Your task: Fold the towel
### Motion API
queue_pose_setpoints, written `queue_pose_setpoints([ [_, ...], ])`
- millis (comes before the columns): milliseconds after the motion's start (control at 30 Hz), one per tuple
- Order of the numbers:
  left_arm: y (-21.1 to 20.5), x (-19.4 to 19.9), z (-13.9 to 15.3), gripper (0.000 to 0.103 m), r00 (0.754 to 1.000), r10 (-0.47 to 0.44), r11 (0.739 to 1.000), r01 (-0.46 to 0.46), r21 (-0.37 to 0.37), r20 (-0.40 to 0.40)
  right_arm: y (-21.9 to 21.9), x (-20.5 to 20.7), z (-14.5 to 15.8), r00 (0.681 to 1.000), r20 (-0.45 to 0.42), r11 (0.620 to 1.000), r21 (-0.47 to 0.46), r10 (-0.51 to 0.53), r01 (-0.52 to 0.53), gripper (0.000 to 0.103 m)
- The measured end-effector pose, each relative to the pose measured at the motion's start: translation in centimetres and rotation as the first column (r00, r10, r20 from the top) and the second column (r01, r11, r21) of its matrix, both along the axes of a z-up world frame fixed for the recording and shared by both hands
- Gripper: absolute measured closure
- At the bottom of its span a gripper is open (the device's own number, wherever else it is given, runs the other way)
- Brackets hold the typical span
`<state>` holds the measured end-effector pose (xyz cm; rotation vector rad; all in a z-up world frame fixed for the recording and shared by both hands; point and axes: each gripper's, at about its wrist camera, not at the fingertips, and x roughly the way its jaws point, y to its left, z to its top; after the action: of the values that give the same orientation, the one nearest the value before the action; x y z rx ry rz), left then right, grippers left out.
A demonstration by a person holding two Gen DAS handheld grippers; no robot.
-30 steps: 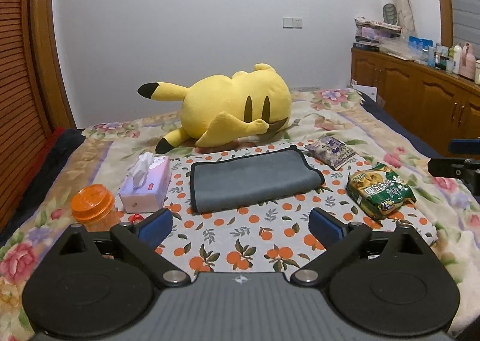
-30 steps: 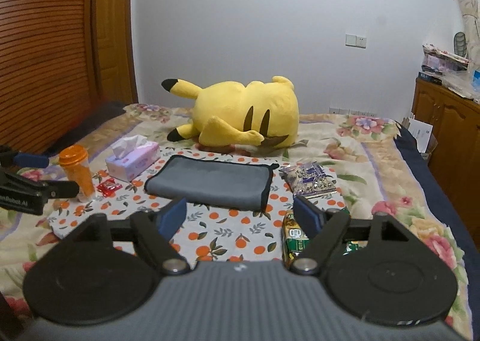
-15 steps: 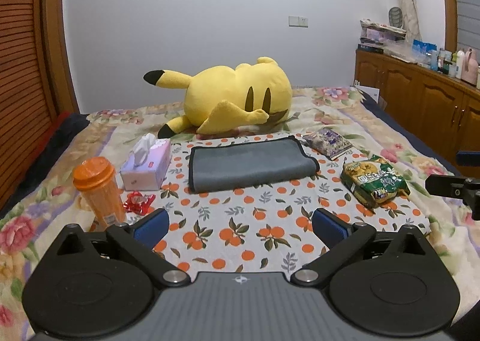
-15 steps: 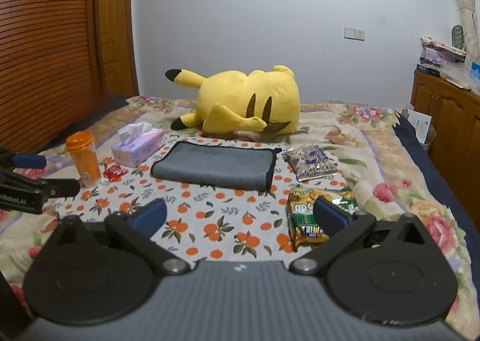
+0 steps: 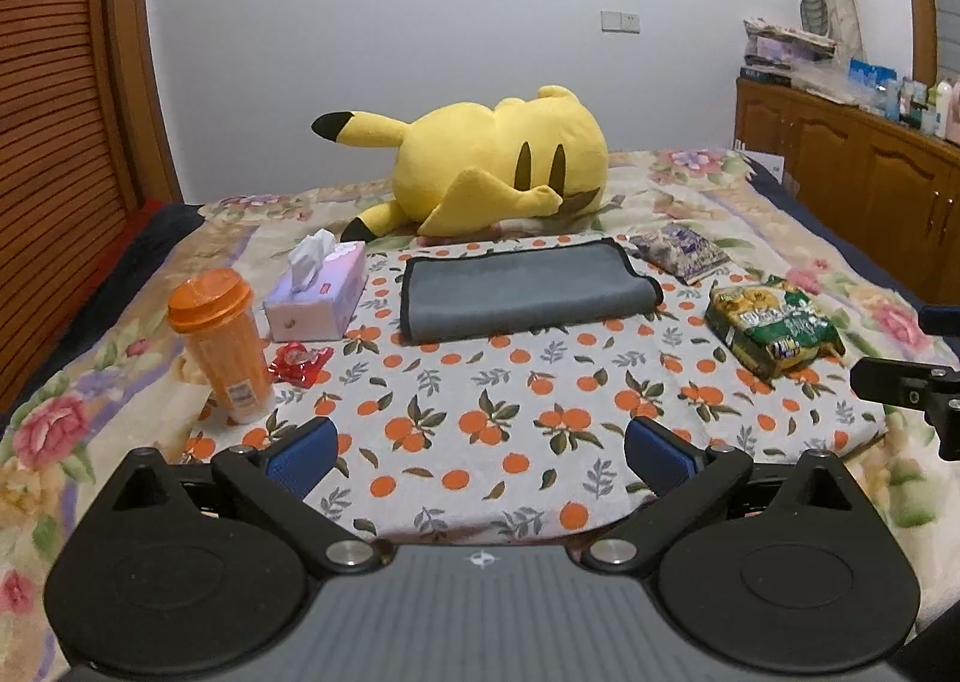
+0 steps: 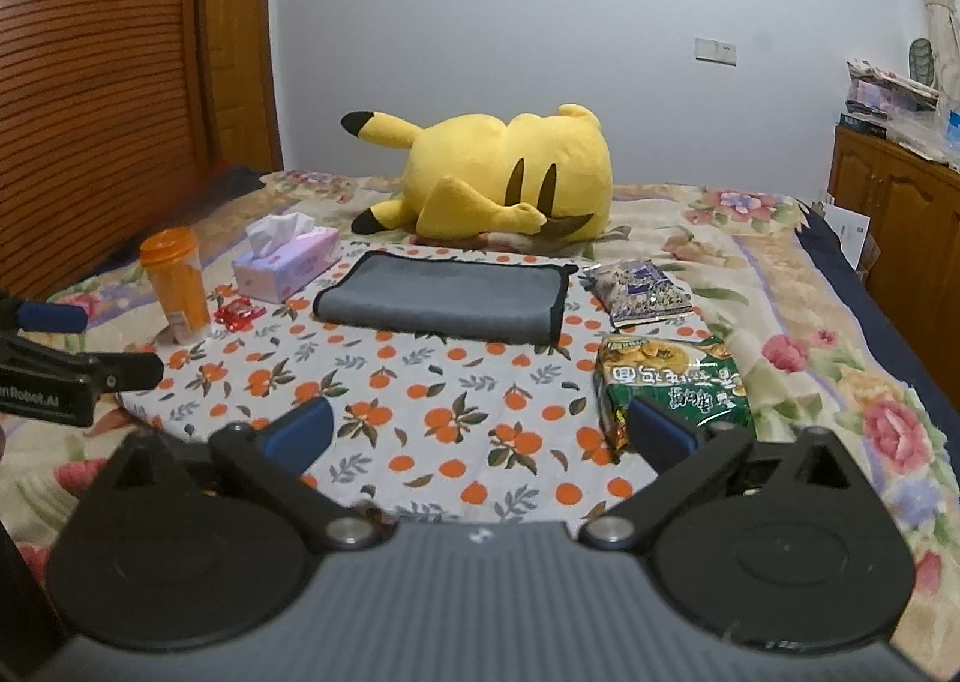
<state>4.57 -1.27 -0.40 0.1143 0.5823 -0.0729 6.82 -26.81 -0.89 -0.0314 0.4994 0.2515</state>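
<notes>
A grey towel with black edging (image 5: 522, 289) lies folded flat on the orange-print cloth (image 5: 480, 412) at its far side; it also shows in the right wrist view (image 6: 441, 298). My left gripper (image 5: 477, 451) is open and empty, held above the cloth's near edge, well short of the towel. My right gripper (image 6: 480, 433) is open and empty, also near the front edge. Each gripper shows at the side of the other's view.
A yellow plush toy (image 5: 492, 165) lies behind the towel. A tissue box (image 5: 318, 292), an orange bottle (image 5: 219, 343) and a red wrapper (image 5: 299, 362) stand left. Two snack bags (image 5: 774, 325) (image 5: 681, 250) lie right. A wooden cabinet (image 5: 858, 172) stands at right.
Both grippers have pulled back from the towel toward the near edge of the cloth, so more of the cloth and the orange bottle show. Both stay open.
</notes>
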Motion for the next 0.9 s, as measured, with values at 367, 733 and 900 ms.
queue_pose_setpoints([
  [367, -0.5, 0.0, -2.3, 0.000, 0.999, -0.012, 1.000, 0.013, 0.019, -0.039, 0.6, 0.0, -1.8, 0.999, -0.035, 1.000, 0.022, -0.007, 0.008, 0.000],
  [733, -0.4, 0.0, -3.7, 0.000, 0.999, -0.015, 1.000, 0.015, -0.001, -0.051, 0.9, 0.4, -3.3, 0.997, -0.067, 1.000, -0.001, -0.026, 0.026, 0.000],
  [900, -0.3, -0.1, -4.0, 0.000, 0.998, -0.012, 1.000, 0.012, 0.008, -0.054, 0.9, 0.5, -3.5, 0.996, -0.076, 0.999, -0.004, -0.037, 0.037, 0.000],
])
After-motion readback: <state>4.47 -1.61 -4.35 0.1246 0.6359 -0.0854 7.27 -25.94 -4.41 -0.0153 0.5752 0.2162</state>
